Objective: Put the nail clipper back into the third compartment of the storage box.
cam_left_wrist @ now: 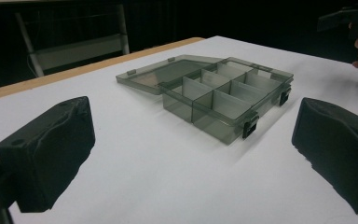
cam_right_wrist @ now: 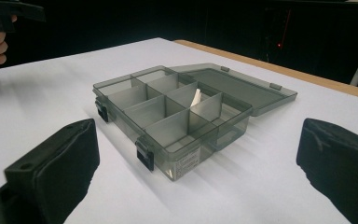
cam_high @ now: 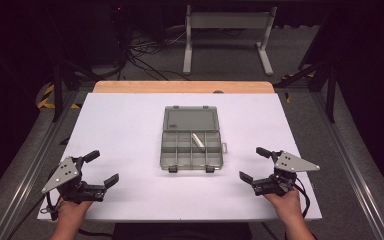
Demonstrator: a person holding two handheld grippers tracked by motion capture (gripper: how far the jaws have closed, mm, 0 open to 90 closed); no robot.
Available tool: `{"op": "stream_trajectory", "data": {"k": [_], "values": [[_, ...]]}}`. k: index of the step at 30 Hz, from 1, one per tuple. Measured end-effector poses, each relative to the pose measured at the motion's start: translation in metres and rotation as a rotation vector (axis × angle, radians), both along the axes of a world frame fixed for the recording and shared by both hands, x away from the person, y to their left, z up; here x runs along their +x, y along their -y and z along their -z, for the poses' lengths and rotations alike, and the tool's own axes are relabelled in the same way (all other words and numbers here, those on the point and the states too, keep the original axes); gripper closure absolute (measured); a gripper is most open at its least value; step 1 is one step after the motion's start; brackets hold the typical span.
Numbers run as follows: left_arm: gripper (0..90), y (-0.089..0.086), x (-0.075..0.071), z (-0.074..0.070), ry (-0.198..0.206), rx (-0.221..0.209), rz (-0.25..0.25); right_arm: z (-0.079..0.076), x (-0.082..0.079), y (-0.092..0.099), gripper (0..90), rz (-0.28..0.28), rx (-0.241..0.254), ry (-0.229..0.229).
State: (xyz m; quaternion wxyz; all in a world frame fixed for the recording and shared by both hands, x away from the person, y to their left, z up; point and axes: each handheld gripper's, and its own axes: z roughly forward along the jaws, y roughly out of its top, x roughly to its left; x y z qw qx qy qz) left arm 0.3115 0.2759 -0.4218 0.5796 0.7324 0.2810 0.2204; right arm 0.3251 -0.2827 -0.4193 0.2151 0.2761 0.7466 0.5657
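Note:
A smoky transparent compartment box [cam_high: 191, 150] lies in the middle of the white table, its lid [cam_high: 190, 120] folded flat open toward the far side. One small pale piece [cam_high: 198, 140] lies in a far-right compartment, also seen as a pale piece [cam_right_wrist: 196, 97]. My left gripper [cam_high: 101, 169] rests open at the near left, well apart from the box [cam_left_wrist: 223, 100]. At the near right my right gripper [cam_high: 254, 164] stands open too, facing the box [cam_right_wrist: 177, 116]. Nothing sits between either pair of jaws.
The white table top [cam_high: 130, 135] has a wooden far edge [cam_high: 182, 87]. Beyond it stand a white metal frame [cam_high: 227, 30] and loose cables [cam_high: 145, 55] on the dark floor. Black stands flank the table.

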Motion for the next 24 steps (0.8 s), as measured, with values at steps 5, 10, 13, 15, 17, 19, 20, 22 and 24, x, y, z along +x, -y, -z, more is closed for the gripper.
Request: {"op": "stream_trajectory", "data": {"k": [5,10,13,15,17,19,20,22,24], "values": [[0.1,-0.001,0.001,0.001,-0.007,-0.006,0.002,0.009,-0.003,0.003,0.0,0.002,0.004,-0.003],[0.1,-0.003,0.003,0.004,-0.009,-0.021,0.003,0.019,-0.002,0.006,0.0,0.019,-0.005,-0.022],[0.0,-0.004,0.004,0.005,-0.011,-0.034,0.0,0.023,0.0,0.006,0.0,0.017,-0.01,-0.014],[0.1,-0.006,0.006,0.006,-0.016,-0.044,0.002,0.025,0.002,0.008,0.0,0.025,-0.006,-0.02],[0.0,-0.007,0.006,0.006,-0.026,-0.05,0.005,0.027,0.005,0.008,0.0,0.036,-0.015,-0.035],[0.0,-0.007,0.006,0.006,-0.02,-0.044,0.004,0.028,0.005,0.008,0.0,0.041,-0.023,-0.038],[0.1,-0.007,0.006,0.006,-0.019,-0.046,0.004,0.028,0.005,0.007,0.0,0.037,-0.022,-0.033],[0.0,-0.007,0.007,0.007,-0.02,-0.049,0.004,0.027,0.004,0.007,0.0,0.037,-0.027,-0.027],[0.0,-0.007,0.008,0.009,-0.022,-0.054,0.001,0.026,0.003,0.006,0.0,0.039,-0.036,-0.016]]}}
